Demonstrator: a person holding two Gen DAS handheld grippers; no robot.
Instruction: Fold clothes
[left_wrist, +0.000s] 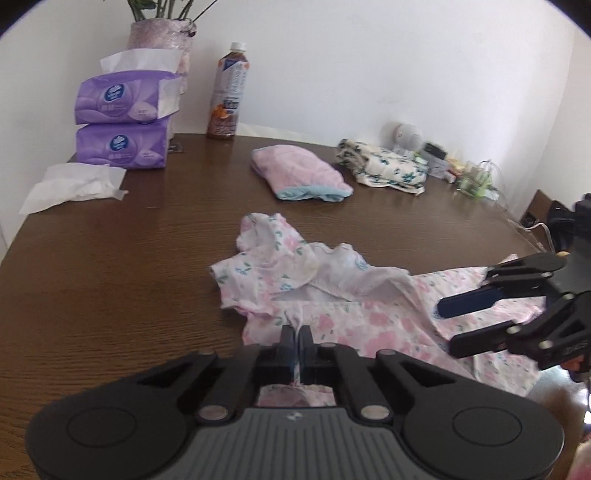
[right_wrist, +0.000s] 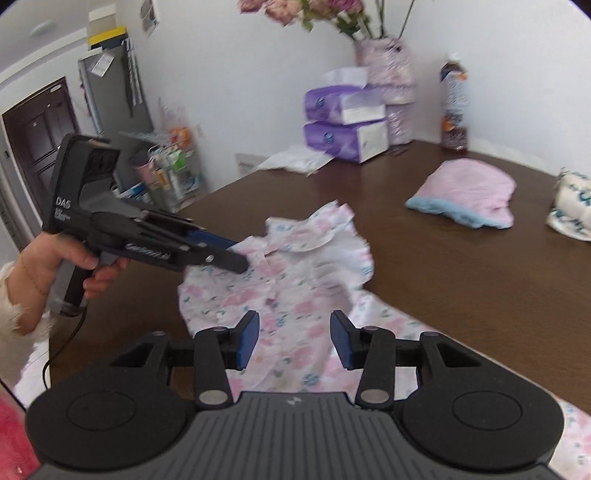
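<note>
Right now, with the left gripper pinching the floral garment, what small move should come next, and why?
Probably close the right gripper on the floral garment beneath it: it is open and empty, while the left gripper already pinches a fold, and the cloth is crumpled.

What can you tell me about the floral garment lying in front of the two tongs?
The floral garment is thin white cloth printed with pink flowers and small blue-green ones. It lies unfolded and crumpled on the brown wooden table, one ruffled part bunched up. The left tongs are shut on a pinch of it. The right tongs hang open over it, gripping nothing.
</note>
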